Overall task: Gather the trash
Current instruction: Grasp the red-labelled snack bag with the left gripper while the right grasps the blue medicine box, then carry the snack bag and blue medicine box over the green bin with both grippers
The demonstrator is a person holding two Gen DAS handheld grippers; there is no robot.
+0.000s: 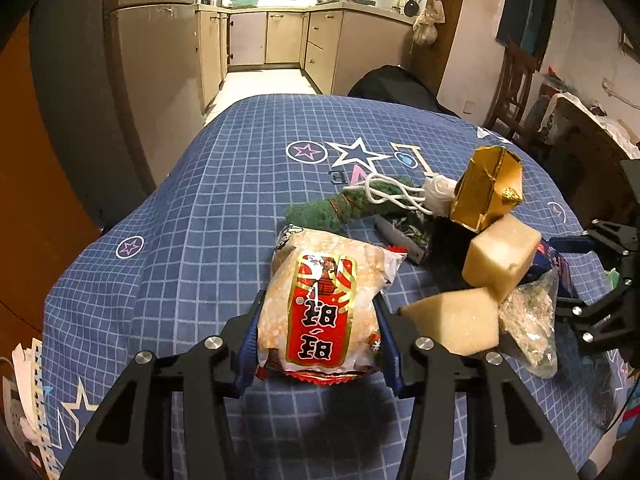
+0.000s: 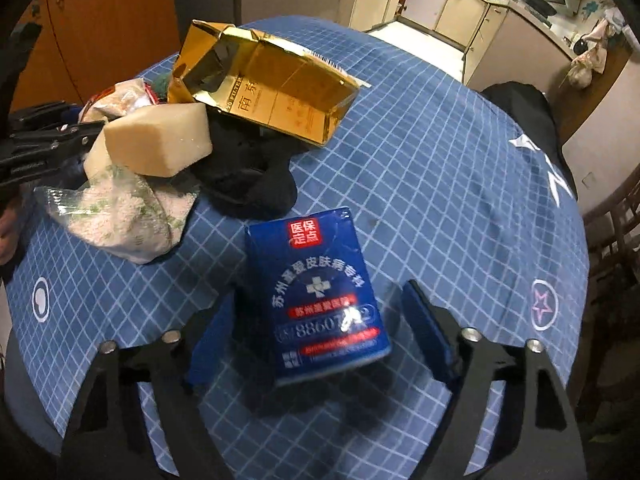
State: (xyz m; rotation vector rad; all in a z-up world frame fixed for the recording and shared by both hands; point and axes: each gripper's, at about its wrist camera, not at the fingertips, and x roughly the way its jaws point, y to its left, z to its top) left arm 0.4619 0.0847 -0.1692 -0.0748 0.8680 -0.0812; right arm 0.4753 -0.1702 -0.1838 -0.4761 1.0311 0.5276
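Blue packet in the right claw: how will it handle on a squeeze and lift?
The blue packet looks like a soft, glossy film pack, so it would probably dent and may slip. It seems light. The right claw straddles it, its jaws apparently apart from its sides.

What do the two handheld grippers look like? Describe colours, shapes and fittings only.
Both the left gripper and the right gripper have matte black angular linkage arms with cut-out slots, round silver bolt heads at the pivots, and flat blue pads lining the jaws. No cables or sleeves show.

Snack packet (image 1: 320,304): lay left of 2 sponge blocks (image 1: 500,258).
Carton (image 2: 272,80): behind the blocks (resting on a cloth (image 2: 248,176)).
Tissue pack (image 2: 320,300): nearest, apart.
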